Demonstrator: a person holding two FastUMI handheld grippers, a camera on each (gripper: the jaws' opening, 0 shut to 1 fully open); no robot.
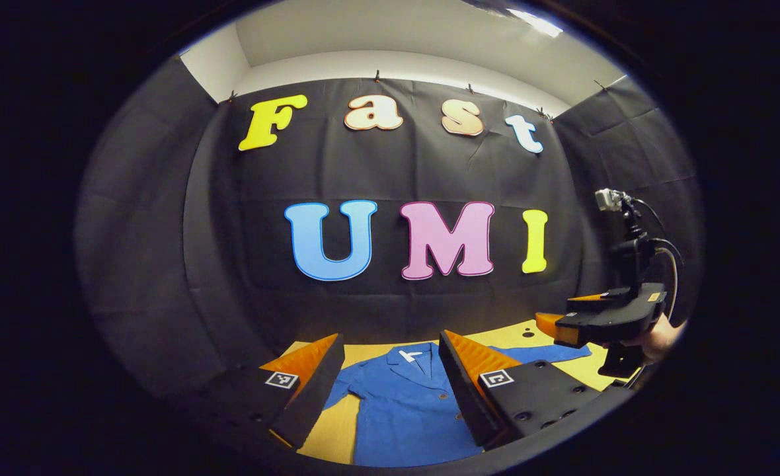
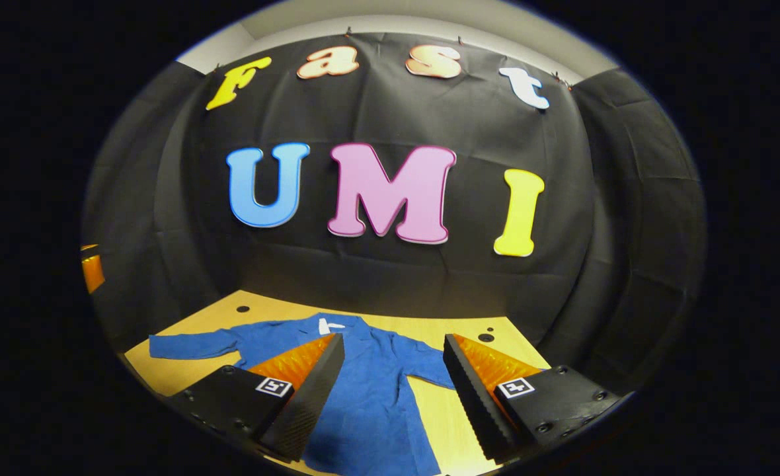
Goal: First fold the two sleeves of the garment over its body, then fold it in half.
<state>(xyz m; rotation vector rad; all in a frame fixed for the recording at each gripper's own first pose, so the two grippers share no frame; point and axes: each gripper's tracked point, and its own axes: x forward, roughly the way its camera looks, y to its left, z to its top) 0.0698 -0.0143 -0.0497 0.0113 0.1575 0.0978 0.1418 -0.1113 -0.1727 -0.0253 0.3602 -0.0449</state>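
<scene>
**Shirt flat, both jaws open, nothing folded yet**

Left gripper (image 1: 390, 360): my jaws spread wide, nothing held, hovering above the counter (image 1: 337, 430). Blue garment (image 1: 403, 410) lies flat on the yellow top right below/between the jaws, collar away from me w/ a white tag at the neck, buttons down the front. Its left sleeve (image 1: 345, 390) pokes out just past my left finger. Further right in the left gripper view I see my right gripper (image 1: 552, 327) held up off the counter, hand behind it, above the far sleeve end.

Right gripper view: right gripper (image 2: 393, 354) also released, jaws wide apart, empty. Garment (image 2: 370, 396) spread out under them; long left sleeve (image 2: 188, 345) stretches out to the counter's left edge, right sleeve (image 2: 429, 370) runs out near my right finger. Both sleeves still out, so step 1 not started, by my read.

Handling: looks like thin woven cloth, so light, limp, no stiffness; will drape and drag, may slip on the smooth top. Best grab imo = pinch each sleeve at the cuff end, lift a bit, carry over the body, lay down. For the half fold, take hem corners.

Around: a few dark holes in the counter (image 2: 242, 309) near the back, black cloth wall behind. Nothing sits in the way of the sleeves.
</scene>
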